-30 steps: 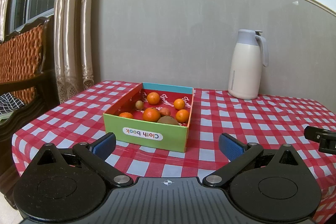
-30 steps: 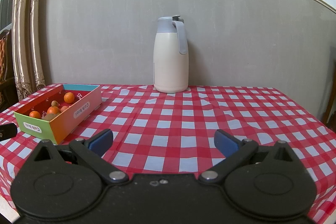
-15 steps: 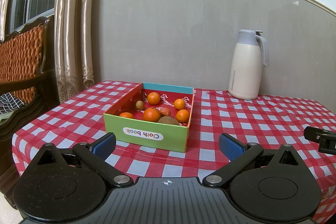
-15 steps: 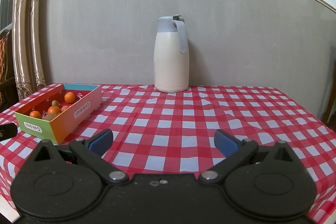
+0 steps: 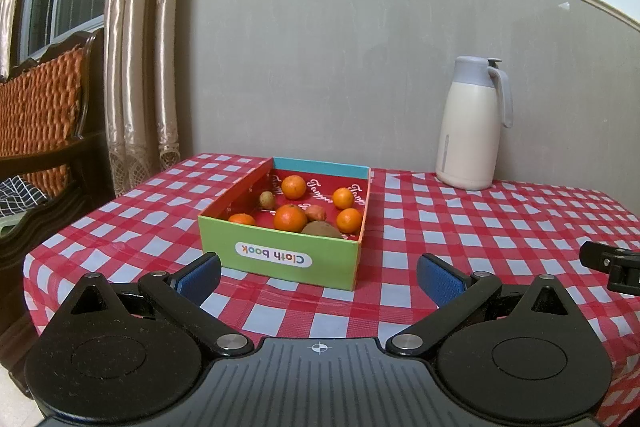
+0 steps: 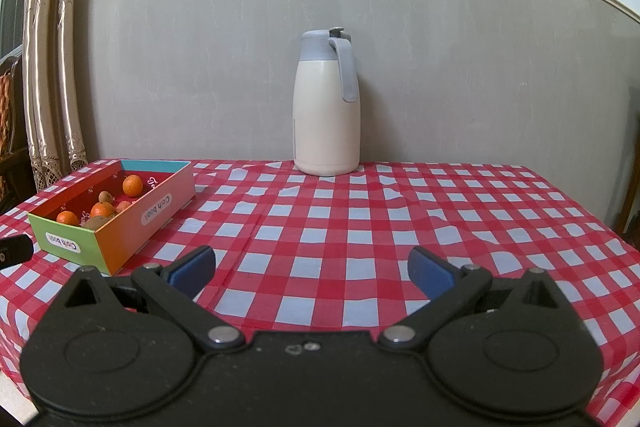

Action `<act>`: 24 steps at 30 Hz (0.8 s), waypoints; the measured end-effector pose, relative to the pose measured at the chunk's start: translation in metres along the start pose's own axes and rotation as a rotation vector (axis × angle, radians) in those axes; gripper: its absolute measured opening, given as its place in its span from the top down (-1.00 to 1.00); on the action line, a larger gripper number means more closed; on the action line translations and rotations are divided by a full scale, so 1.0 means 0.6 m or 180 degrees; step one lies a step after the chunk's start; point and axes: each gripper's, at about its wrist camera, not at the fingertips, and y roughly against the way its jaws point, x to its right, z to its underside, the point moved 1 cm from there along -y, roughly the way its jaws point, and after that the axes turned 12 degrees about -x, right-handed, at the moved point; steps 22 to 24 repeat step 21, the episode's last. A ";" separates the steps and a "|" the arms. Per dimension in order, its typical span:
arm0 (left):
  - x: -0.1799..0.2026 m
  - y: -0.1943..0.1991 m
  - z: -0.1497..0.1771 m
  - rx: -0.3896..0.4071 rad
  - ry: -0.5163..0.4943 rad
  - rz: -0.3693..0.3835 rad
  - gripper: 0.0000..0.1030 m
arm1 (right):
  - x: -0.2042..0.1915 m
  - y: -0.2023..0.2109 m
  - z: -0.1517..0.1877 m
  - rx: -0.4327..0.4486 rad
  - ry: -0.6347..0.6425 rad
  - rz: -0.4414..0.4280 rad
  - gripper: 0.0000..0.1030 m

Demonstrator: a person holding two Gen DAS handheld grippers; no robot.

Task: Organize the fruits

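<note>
A green and orange "Cloth book" box (image 5: pixel 280 259) stands on the red checked tablecloth, straight ahead of my left gripper (image 5: pixel 318 277). It holds several oranges (image 5: pixel 290 218), a brown kiwi (image 5: pixel 320 229) and small brownish fruits (image 5: pixel 267 199). My left gripper is open and empty, just short of the box's near wall. My right gripper (image 6: pixel 312 269) is open and empty over the cloth, with the box (image 6: pixel 120 223) to its left. The right gripper's tip shows at the right edge of the left wrist view (image 5: pixel 612 263).
A cream thermos jug (image 6: pixel 326 107) with a grey lid and handle stands at the back of the table against the grey wall. A wooden chair with an orange woven back (image 5: pixel 40 115) and curtains (image 5: pixel 136 59) are left of the table.
</note>
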 end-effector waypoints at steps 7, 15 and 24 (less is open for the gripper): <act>-0.002 0.000 0.000 0.0009 0.0020 -0.0007 -1.00 | 0.000 -0.001 0.000 -0.0002 -0.0002 0.0000 -0.99; -0.002 0.003 0.002 0.0075 0.0043 -0.0055 -0.99 | 0.001 -0.001 -0.001 -0.0001 -0.0004 0.0002 -0.99; -0.003 0.006 0.002 0.0155 0.0085 -0.0105 -0.99 | 0.000 -0.001 0.001 -0.0004 -0.0014 -0.0004 -0.99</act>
